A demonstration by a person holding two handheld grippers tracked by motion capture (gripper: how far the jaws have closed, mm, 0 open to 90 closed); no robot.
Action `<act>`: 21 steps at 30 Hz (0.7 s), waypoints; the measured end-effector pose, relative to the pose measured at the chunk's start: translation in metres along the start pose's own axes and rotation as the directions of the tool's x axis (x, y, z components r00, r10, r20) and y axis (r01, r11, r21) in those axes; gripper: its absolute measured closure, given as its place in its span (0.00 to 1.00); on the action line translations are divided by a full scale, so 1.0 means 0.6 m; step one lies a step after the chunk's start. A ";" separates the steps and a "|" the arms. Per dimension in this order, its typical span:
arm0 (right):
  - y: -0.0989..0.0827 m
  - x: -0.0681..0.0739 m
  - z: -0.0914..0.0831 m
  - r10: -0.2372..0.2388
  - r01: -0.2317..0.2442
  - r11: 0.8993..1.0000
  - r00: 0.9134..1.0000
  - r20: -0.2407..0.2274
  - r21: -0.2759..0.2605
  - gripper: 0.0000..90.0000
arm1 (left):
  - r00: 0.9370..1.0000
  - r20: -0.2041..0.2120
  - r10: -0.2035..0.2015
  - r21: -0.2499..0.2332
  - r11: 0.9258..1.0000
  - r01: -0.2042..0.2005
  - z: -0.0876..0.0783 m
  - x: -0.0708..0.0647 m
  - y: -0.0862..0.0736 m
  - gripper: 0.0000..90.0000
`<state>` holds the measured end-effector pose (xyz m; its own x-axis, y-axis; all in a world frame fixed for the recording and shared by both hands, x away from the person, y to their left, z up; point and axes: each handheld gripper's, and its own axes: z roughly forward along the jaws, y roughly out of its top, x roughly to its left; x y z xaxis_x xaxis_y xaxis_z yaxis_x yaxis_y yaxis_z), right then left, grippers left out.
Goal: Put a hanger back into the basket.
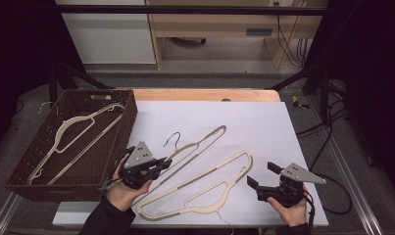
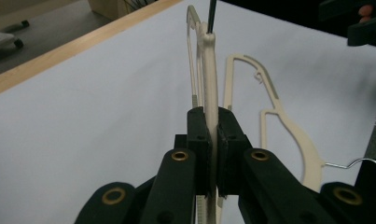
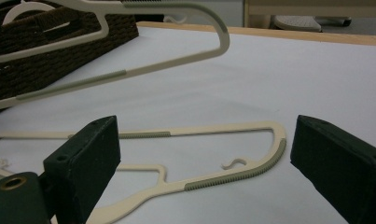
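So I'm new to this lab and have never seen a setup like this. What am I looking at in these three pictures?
No robot here: a person holds a hand-operated two-jaw gripper in each hand. The high view looks down on the table from above the person. The other two pictures come from small cameras riding on each gripper, looking along its black jaws.

On the white sheet lies one cream hanger. A brown basket at the left holds another hanger. The left gripper is shut on a third hanger, pinching its bar and lifting it off the sheet. The right gripper is open and holds nothing, its jaws facing the hanger on the sheet.
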<state>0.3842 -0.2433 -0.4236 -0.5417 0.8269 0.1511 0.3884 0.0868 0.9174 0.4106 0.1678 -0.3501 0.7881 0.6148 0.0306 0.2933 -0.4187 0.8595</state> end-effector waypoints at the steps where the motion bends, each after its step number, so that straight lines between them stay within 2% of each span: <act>1: 0.001 -0.001 -0.002 0.000 0.000 1.000 1.000 0.002 -0.003 0.09 | 1.000 0.003 0.000 -0.009 1.000 0.000 -0.005 0.000 0.003 0.96; 9: 0.009 -0.006 -0.009 -0.003 0.003 1.000 1.000 -0.004 -0.024 0.08 | 1.000 0.016 0.011 -0.043 0.999 -0.011 -0.041 0.011 0.039 0.96; 17: 0.016 -0.006 -0.006 -0.014 0.014 1.000 1.000 0.004 -0.027 0.05 | 0.998 0.065 0.004 -0.089 0.996 0.002 -0.089 0.053 0.076 0.96; 21: 0.018 -0.008 -0.006 -0.018 0.018 1.000 1.000 0.008 -0.026 0.04 | 0.998 0.055 0.005 -0.108 0.994 0.001 -0.115 0.075 0.094 0.96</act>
<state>0.3884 -0.2482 -0.4130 -0.5424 0.8298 0.1314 0.3593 0.0877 0.9291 0.4252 0.2179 -0.2647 0.8182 0.5749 0.0065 0.2341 -0.3436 0.9095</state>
